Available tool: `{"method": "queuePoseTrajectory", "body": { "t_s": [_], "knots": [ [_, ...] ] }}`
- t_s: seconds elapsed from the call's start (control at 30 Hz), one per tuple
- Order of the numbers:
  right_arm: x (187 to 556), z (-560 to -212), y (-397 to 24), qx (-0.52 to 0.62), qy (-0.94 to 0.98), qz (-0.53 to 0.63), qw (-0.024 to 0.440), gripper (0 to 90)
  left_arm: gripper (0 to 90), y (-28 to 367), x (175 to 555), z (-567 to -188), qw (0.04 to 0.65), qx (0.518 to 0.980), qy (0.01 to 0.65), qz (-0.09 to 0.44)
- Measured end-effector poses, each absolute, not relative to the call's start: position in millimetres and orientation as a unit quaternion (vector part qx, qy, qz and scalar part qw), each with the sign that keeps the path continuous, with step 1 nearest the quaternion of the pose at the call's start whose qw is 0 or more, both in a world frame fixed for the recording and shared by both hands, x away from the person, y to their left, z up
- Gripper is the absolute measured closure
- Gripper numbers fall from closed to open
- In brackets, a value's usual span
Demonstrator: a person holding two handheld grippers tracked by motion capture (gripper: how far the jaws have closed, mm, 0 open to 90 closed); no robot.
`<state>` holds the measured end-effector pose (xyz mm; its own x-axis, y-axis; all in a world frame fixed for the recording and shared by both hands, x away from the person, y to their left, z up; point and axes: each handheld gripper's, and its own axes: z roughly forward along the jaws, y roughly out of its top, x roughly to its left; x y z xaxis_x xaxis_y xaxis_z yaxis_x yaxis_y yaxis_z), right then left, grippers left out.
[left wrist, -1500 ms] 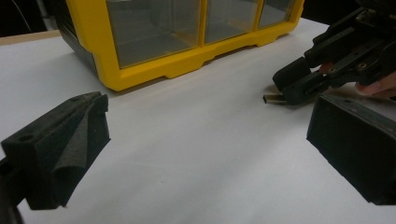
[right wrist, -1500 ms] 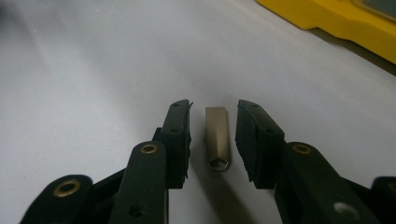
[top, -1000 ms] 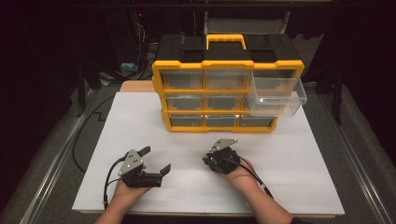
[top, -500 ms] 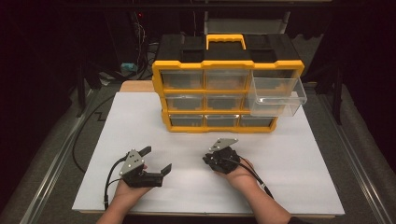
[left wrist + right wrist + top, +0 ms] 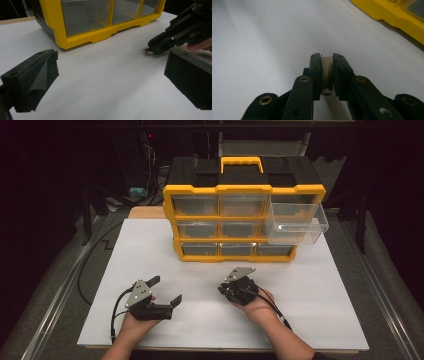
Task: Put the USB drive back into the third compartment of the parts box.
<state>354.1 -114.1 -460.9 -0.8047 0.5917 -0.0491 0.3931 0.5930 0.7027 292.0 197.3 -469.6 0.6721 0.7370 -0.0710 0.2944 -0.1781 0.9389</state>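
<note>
A yellow and black drawer organizer (image 5: 220, 217) stands at the back of the white board (image 5: 325, 285). Its clear top-right drawer (image 5: 296, 222) is pulled out. My right gripper (image 5: 223, 291) rests low over the board in front of the organizer. Its jaws have just been closing and now press on a small pale piece (image 5: 327, 71). In the left gripper view that gripper (image 5: 153, 48) reaches in from the right, with the small piece (image 5: 148, 51) at its tip just above the board. My left gripper (image 5: 166, 289) lies on the board at the front left, open, nothing between its jaws (image 5: 110, 65).
The organizer's yellow base (image 5: 100, 37) stands close ahead of the left gripper and shows at the upper right of the right gripper view (image 5: 397, 17). A metal rail (image 5: 55, 295) runs along the left of the board. Black cables (image 5: 92, 255) lie beside it.
</note>
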Motion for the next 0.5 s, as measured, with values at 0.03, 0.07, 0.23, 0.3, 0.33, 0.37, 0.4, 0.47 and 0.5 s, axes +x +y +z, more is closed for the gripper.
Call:
{"method": "queuePoseTrajectory", "body": {
  "t_s": [0.03,0.07,0.23,0.3,0.33,0.37,0.4,0.47,0.5],
  "knots": [
    [353.6,-458.5,-115.7,0.278,0.881,0.355,0.143,80.2,0.3,197.3,292.0,-469.6,0.538,0.739,0.349,0.206],
    [353.6,-458.5,-115.7,0.278,0.881,0.355,0.143,80.2,0.3,197.5,292.0,-469.4,0.539,0.738,0.349,0.207],
    [346.6,-445.0,-127.3,0.275,0.879,0.357,0.154,80.2,0.3,198.8,290.7,-468.4,0.541,0.737,0.347,0.208],
    [345.3,-442.7,-129.3,0.273,0.880,0.358,0.152,80.2,0.3,199.2,291.0,-468.3,0.541,0.737,0.348,0.208],
    [344.0,-439.1,-134.1,0.274,0.879,0.358,0.155,80.2,0.3,199.2,291.1,-468.8,0.540,0.738,0.348,0.208],
    [344.0,-439.1,-134.1,0.274,0.879,0.358,0.155,80.2,0.3,199.2,291.1,-468.8,0.540,0.738,0.348,0.208],
    [342.9,-437.7,-136.1,0.277,0.878,0.359,0.152,80.2,0.3,198.9,290.9,-469.0,0.539,0.739,0.348,0.208],
    [340.5,-434.9,-142.9,0.279,0.879,0.355,0.153,80.2,0.3,198.9,290.8,-468.6,0.541,0.738,0.346,0.208],
    [339.6,-434.3,-144.9,0.278,0.879,0.357,0.153,80.2,0.3,199.3,291.1,-468.5,0.541,0.737,0.347,0.208]
  ]
}}
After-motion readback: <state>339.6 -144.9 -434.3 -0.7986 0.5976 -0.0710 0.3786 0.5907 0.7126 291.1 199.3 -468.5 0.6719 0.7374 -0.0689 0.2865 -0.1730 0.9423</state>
